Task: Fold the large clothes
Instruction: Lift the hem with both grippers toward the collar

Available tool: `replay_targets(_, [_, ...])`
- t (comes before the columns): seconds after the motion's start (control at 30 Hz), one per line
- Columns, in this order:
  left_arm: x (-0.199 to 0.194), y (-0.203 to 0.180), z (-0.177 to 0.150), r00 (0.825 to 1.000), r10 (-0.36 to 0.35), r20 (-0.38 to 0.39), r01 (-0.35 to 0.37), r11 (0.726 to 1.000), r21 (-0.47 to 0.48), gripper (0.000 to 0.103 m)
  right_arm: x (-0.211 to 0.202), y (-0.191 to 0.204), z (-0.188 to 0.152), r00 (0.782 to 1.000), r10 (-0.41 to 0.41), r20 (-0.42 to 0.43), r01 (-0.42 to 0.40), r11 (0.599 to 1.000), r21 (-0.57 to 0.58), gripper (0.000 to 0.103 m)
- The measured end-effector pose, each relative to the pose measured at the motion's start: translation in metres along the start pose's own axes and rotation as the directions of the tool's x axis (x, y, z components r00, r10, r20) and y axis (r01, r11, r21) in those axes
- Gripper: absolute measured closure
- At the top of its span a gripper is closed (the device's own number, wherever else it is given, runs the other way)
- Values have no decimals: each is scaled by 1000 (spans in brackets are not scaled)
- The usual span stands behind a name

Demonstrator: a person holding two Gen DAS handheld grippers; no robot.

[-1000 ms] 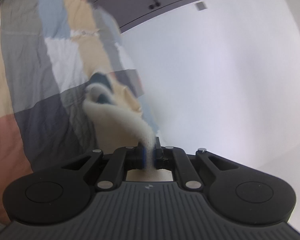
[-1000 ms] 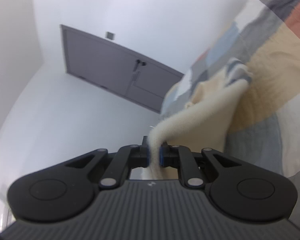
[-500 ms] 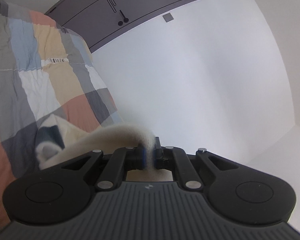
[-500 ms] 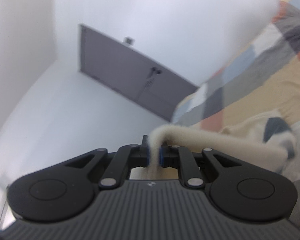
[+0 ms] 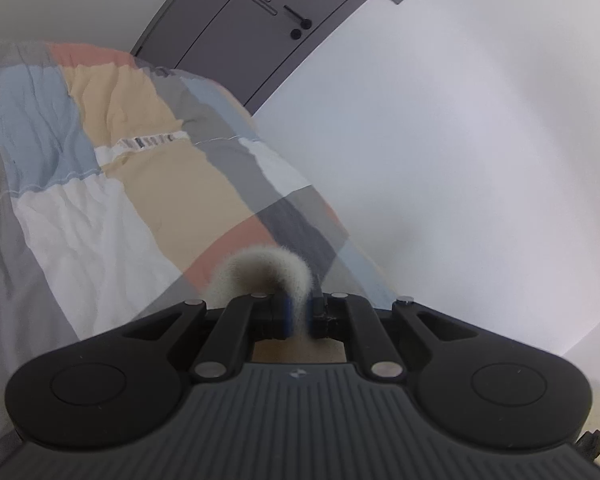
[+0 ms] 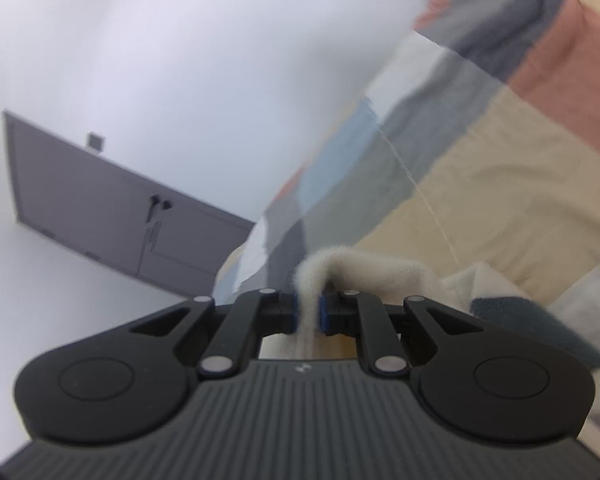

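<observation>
Fleece garment (image 6: 380, 276), soft and floppy, sags between your left gripper (image 5: 298, 314) and right gripper (image 6: 308, 316), both clamped on its edge.

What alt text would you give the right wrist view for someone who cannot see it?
The right gripper is clamped on a fold of fuzzy cream garment, which trails off to the right over a patchwork quilt of tan, grey, blue and coral blocks. Behind, a white wall and a grey door, all motion-blurred.

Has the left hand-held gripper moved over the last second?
Yes. The left hand-held gripper swung: the grey door now sits more central, above the patchwork bedspread.
</observation>
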State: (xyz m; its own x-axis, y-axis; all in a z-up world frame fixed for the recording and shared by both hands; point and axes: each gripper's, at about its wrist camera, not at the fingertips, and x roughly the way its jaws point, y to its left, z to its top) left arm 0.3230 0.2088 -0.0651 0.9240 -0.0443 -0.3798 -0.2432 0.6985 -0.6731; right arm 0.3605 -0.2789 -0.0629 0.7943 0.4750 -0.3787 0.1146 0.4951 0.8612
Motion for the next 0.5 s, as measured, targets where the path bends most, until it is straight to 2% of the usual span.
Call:
replay_targets(0.1, [29,27,-9,1000,-25,6,25,999,-20,95,27,-9,-2,998,-62,11,62,997,-40,89])
replay_targets(0.17, [51,35,-11,1000,-25,-9,25,1000,1,95,43,-18,-6,995,-92,27,94,992,-81,89])
replay_targets(0.37, [107,57,-11,996,45,-76,-42,998,41,94,100,-39,-10,987,-158,22,159,978,-135,89])
replay_targets(0.5, [135,86,-17,984,71,-165,-79,996,-39,94,121,-49,-17,980,-198,-7,195,971,-140,89])
